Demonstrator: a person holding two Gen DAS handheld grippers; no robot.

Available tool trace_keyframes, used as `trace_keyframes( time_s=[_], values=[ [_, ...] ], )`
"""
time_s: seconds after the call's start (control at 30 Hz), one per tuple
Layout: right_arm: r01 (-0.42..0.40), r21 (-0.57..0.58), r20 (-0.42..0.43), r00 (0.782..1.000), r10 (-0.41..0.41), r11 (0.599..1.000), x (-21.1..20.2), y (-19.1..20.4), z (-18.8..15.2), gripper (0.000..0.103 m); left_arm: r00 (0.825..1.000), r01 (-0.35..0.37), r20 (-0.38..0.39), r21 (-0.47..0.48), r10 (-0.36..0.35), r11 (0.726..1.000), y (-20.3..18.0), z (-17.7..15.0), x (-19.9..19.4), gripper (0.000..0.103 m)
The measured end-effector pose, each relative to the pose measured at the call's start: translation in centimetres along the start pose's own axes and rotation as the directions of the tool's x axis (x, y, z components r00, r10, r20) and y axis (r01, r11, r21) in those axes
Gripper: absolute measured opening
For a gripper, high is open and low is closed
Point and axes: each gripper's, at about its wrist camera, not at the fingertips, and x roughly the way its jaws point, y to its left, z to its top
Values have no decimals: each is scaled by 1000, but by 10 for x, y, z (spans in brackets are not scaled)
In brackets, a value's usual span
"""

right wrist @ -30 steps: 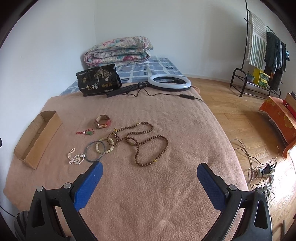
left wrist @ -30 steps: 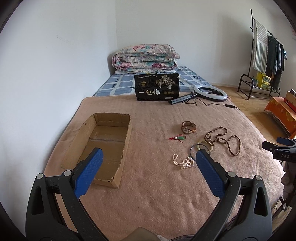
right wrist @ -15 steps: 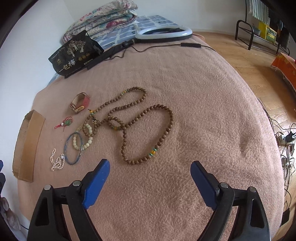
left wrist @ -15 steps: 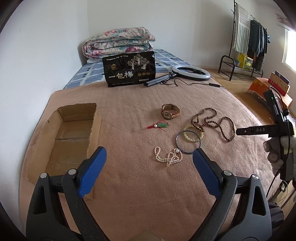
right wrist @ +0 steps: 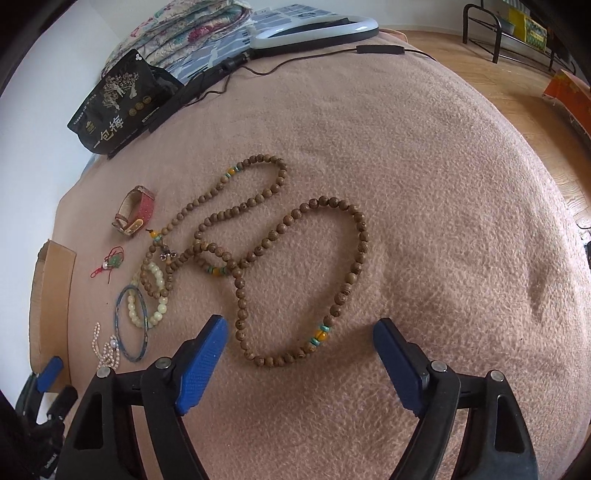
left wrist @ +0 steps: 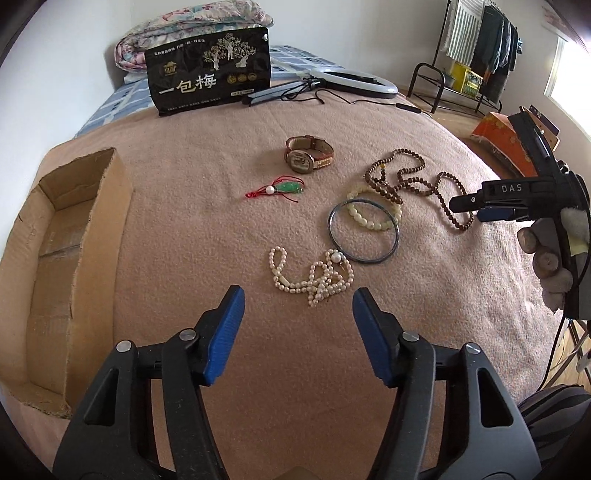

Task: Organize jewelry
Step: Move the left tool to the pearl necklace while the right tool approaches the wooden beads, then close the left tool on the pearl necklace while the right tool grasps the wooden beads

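Observation:
Jewelry lies on a pink blanket (left wrist: 184, 206). A pearl necklace (left wrist: 314, 277) lies just ahead of my open, empty left gripper (left wrist: 298, 295). Beyond it are a dark bangle (left wrist: 364, 230) around a pale bead bracelet (left wrist: 373, 214), a red-corded jade charm (left wrist: 280, 189) and a watch (left wrist: 308, 157). A long wooden bead necklace (right wrist: 295, 266) lies just ahead of my open, empty right gripper (right wrist: 300, 330), its near loop between the fingertips. An open cardboard box (left wrist: 55, 251) sits at the left.
A black snack bag (left wrist: 208, 70), a ring light (left wrist: 351, 83) with cable and a folded quilt (left wrist: 192, 27) lie at the far end of the bed. A clothes rack (left wrist: 476, 48) and orange box (left wrist: 506, 144) stand on the floor to the right.
Both grippers have moved forward and down toward the blanket. The left now hovers close to the pearl necklace, the right close to the wooden bead necklace.

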Motion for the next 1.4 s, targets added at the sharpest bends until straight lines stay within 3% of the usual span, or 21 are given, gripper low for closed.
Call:
trace_keyframes(
  time_s=[0.3, 0.47, 0.8, 0.97, 1.13, 1.3, 1.4],
  values=[
    [-42, 16, -10, 999, 43, 999, 15, 24, 21, 85, 1000, 15, -9, 16, -15, 1000, -1, -2, 14, 62],
    [-68, 29, -12, 998, 69, 997, 26, 44, 36, 85, 1000, 19, -22, 14, -19, 1000, 2, -3, 20, 54],
    [-35, 36, -6, 999, 36, 999, 45, 76, 58, 86, 999, 45, -19, 13, -45, 999, 6, -4, 23, 48],
    [21, 6, -5, 1000, -21, 1000, 53, 92, 60, 86, 998, 55, -30, 35, -54, 998, 3, -4, 28, 48],
    [121, -105, -6, 992, -123, 987, 63, 109, 61, 85, 997, 57, -50, 62, -54, 996, -1, -3, 36, 48],
    [181, -176, -1, 983, -184, 968, 65, 114, 64, 73, 995, 77, -61, 52, -74, 996, 1, 1, 43, 47],
    [195, -205, 0, 980, -199, 959, 64, 112, 66, 63, 995, 77, -65, 64, -73, 995, -2, 2, 48, 36]
  ],
)
